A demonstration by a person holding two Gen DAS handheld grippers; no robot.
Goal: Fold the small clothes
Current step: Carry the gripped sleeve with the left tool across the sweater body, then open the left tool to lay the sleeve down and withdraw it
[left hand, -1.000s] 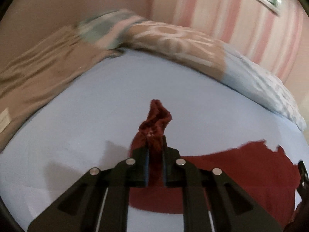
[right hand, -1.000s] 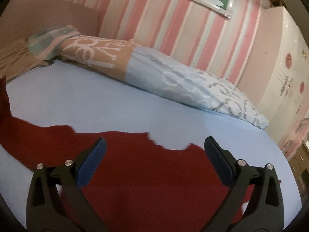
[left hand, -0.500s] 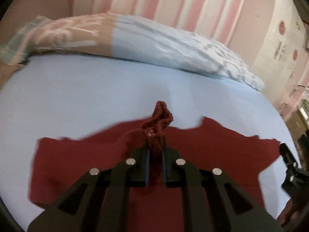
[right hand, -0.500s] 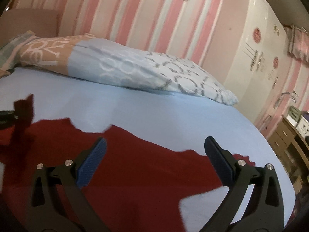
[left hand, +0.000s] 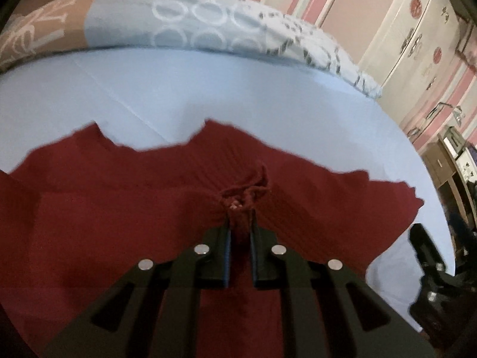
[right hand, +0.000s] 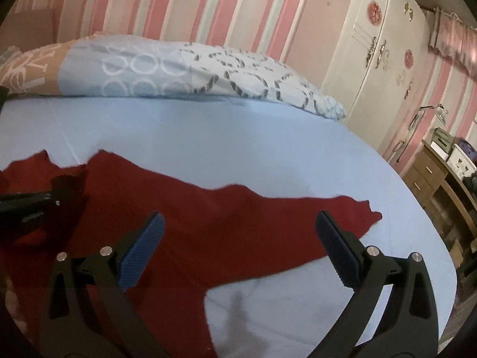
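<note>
My left gripper [left hand: 240, 234] pinches a bunched fold of the red garment [right hand: 208, 223], whose long axis runs left-right across the bed [right hand: 208, 131], while my right gripper [right hand: 238, 246] hangs spread over its right half.

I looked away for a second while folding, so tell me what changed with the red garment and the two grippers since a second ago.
The left gripper, shut on a pinched bunch of the red garment, carried it from bare sheet across over the spread cloth, toward the right gripper. Nothing was released or newly grasped. The right gripper stayed open above the garment, and the garment stayed on the blue bed sheet in front of the pillow.
</note>
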